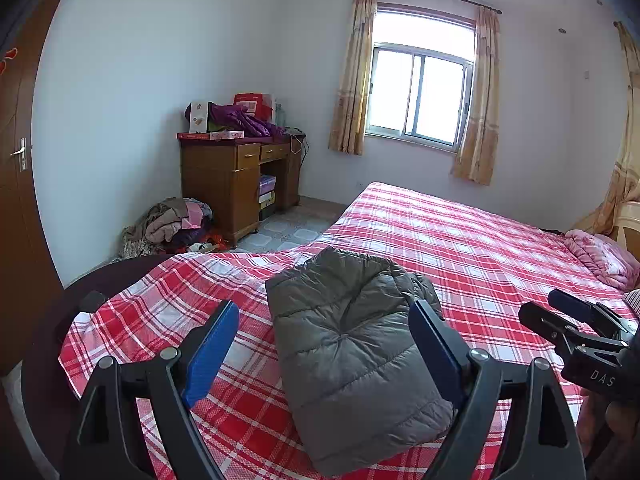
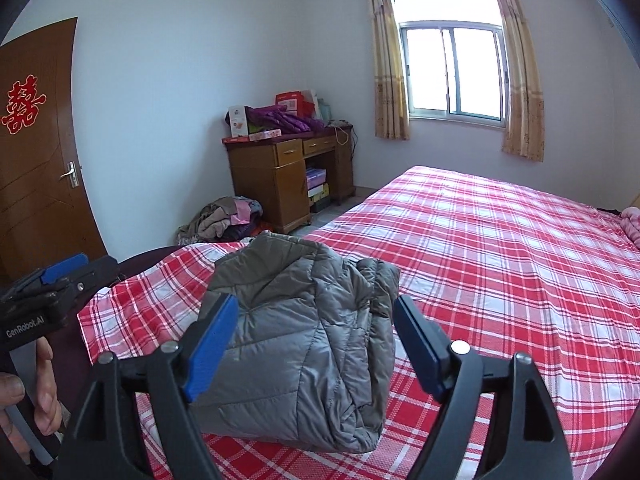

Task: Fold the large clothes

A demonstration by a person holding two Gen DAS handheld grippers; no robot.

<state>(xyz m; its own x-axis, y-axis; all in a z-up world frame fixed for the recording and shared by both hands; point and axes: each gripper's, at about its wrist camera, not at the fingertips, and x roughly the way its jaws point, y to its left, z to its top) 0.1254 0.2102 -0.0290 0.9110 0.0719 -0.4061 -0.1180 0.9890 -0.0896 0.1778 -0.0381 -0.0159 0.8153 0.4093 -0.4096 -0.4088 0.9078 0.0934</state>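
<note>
Jacket: a grey quilted jacket [image 1: 352, 360] lies folded into a compact bundle on the bed [image 1: 460, 240], near the bed's near corner, resting on the red-and-white checked sheet.
Bed edges: the left edge of the bed runs just beside the bundle; a dark rounded footboard [image 1: 132, 268] curves round the near corner. Beyond the bundle the sheet is flat and bare, right up to a pink quilt [image 1: 600, 256] at the far right.
Floor room: a strip of tiled floor [image 1: 288, 232] lies between the bed and a wooden counter [image 1: 236, 184]; a heap of clothes [image 1: 172, 228] sits on the floor beside that counter, against the wall.
Left gripper: the left gripper [image 1: 324, 356] hangs above the bundle, jaws spread wide, blue pads clear of the cloth, grasping nothing.
Right gripper: the right gripper [image 2: 316, 348] also stands released, its pads either side of the bundle as seen from above; it seems not to touch, though the fisheye view makes the gap hard to judge.
Hand: fingers [image 2: 44, 392] wrap the left gripper's handle.
</note>
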